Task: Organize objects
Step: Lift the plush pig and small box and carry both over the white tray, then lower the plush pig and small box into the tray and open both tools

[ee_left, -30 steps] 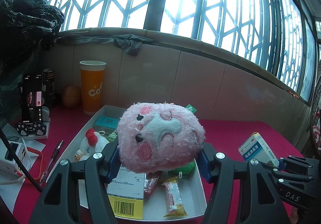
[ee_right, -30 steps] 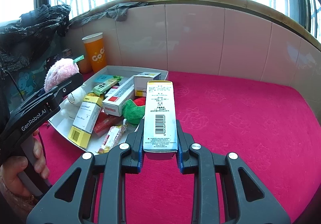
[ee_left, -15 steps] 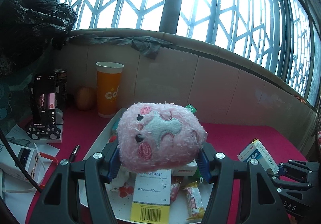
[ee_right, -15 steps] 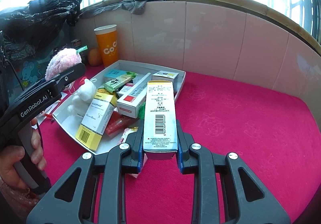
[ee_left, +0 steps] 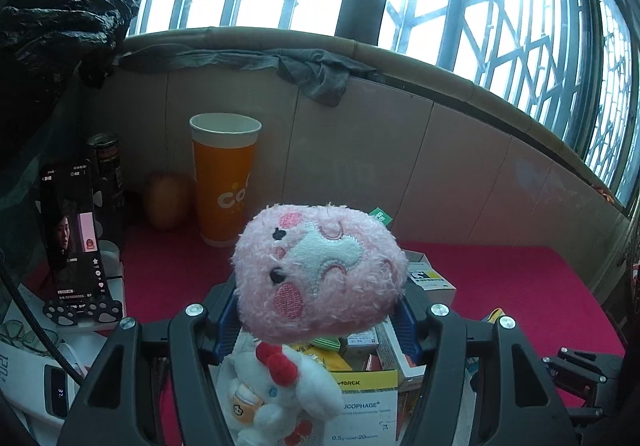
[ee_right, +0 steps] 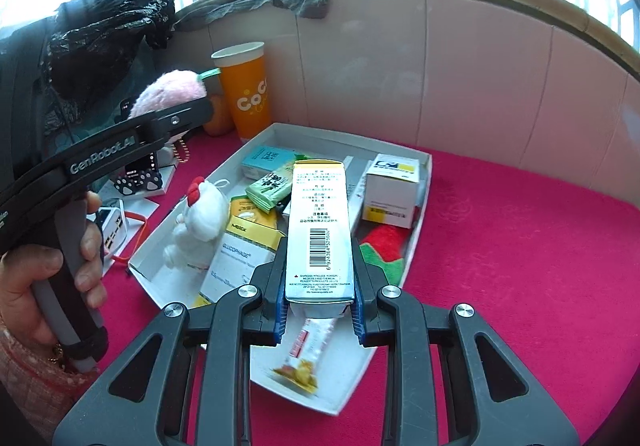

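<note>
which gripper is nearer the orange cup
Left. The left gripper, shut on the pink plush, hangs just beside the orange cup; the right gripper holds a box over the tray's near end.

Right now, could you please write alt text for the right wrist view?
The right gripper holds a white box above a white tray of boxes and soft toys on a pink cloth; the left gripper holds a pink plush.
</note>
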The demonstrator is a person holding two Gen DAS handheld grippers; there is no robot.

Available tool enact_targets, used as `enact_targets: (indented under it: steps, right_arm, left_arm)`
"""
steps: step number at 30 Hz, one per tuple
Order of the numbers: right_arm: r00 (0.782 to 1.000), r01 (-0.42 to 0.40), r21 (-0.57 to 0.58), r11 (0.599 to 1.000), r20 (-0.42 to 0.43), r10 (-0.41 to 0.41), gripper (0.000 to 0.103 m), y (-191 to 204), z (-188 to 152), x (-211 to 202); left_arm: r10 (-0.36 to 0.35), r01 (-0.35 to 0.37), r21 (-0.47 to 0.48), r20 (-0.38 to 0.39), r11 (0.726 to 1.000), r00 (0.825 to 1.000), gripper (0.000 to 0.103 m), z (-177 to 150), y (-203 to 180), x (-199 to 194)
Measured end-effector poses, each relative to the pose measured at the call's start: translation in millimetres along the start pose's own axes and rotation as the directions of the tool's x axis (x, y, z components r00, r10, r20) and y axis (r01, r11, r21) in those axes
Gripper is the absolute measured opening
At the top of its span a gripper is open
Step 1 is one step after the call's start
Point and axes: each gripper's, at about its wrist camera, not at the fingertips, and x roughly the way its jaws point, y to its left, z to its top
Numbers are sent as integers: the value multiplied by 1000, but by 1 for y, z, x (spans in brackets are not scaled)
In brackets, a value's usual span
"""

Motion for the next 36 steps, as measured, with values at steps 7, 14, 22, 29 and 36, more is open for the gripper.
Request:
enact_targets:
  steps: [7, 14, 22, 29, 36]
  right_arm:
    - [1000, -3, -28, 1000, 2, 3, 24, 19, 0, 19]
    - [1000, 3, -51, 999, 1, -3, 25, 25, -2, 33]
    - [998, 31, -60, 998, 56, -27, 73, 20, -15, 20]
    - [995, 57, -43, 997, 79, -53, 87, 12, -32, 5]
    - [976, 136, -8, 991, 172, -133, 103, -15, -57, -26]
  left_arm:
    - [26, -22, 41, -76, 999, 997, 66, 7, -8, 39]
    - [72, -71, 21, -87, 997, 994, 83, -3, -13, 44]
    - [176, -176, -26, -21, 984, 984, 103, -7, -5, 22]
    - [192, -191, -44, 10, 981, 981, 103, -17, -8, 0]
    - [108, -107, -21, 136, 994, 985, 103, -72, -31, -47]
